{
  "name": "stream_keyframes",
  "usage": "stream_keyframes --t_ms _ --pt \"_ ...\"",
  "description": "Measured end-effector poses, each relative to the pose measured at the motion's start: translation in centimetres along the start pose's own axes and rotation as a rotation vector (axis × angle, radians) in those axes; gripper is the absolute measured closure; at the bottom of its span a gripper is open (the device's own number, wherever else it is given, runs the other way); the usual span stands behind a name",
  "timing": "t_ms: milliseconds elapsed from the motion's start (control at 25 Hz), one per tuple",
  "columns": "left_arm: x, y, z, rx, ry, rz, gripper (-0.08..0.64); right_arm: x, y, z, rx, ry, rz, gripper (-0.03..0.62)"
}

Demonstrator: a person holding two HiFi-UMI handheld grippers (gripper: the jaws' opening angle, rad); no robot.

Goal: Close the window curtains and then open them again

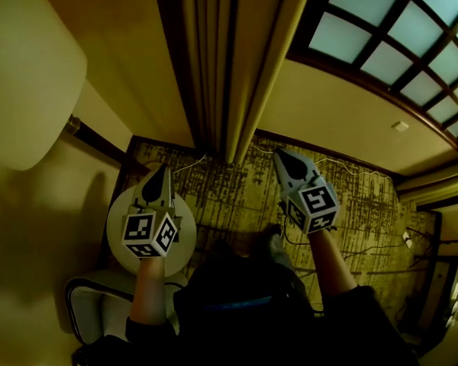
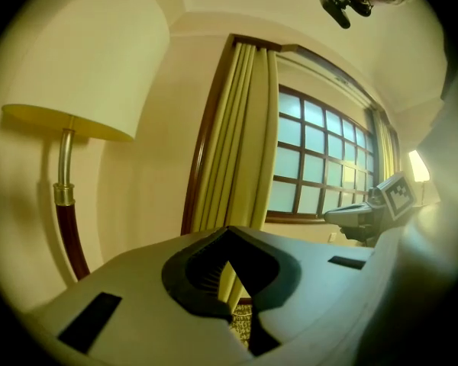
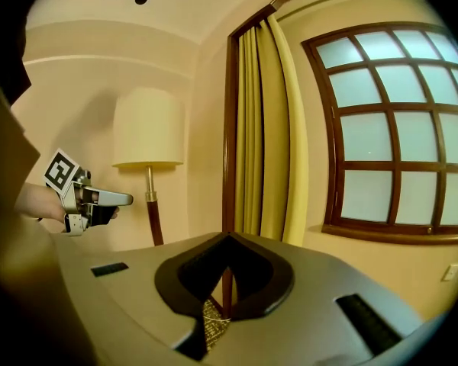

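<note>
The gathered curtain (image 1: 229, 67) hangs upright ahead, between two closed, empty grippers. The right gripper (image 1: 282, 158) looks nearer it than the left gripper (image 1: 162, 174).

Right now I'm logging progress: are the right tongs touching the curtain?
Apart. The head view shows patterned carpet between the shut right tongs and the bunched curtain; they grip nothing.

1. Cream walls (image 1: 343, 120) in warm, dim light.
2. Window (image 1: 397, 36) at far right: a grid of pale panes in a dark wood frame.
3. Patterned carpet (image 1: 366, 204).
4. Lamp (image 1: 23, 75) at left, with a cream shade; round table (image 1: 116, 239) and chair (image 1: 84, 303) near it.
</note>
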State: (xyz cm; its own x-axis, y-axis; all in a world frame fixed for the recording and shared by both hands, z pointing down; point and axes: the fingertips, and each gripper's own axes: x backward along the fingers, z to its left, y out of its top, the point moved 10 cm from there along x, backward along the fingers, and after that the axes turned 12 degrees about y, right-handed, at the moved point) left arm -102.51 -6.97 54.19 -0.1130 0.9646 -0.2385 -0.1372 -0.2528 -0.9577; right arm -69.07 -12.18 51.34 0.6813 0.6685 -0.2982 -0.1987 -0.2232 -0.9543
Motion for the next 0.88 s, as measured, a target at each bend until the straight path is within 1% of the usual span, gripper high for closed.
stream_keyframes --t_ms 200,360,520,880 --pt "-0.8 -0.3 -1.8 -0.011 -0.003 0.000 0.560 1.6 -1.3 -2.4 -0.009 -0.029 -0.008 0.578" --pt "-1.8 -0.4 -4.2 -0.022 -0.015 0.013 0.560 2.8 -1.9 -4.9 -0.026 -0.045 -0.003 0.578" --pt "-2.9 -0.2 -6.6 -0.026 -0.021 0.019 0.560 3.8 -1.9 -6.6 -0.034 -0.025 -0.002 0.577" --pt "-6.4 -0.1 -13.1 -0.050 -0.048 0.041 0.560 6.4 -3.4 -11.9 -0.052 -0.017 0.013 0.577"
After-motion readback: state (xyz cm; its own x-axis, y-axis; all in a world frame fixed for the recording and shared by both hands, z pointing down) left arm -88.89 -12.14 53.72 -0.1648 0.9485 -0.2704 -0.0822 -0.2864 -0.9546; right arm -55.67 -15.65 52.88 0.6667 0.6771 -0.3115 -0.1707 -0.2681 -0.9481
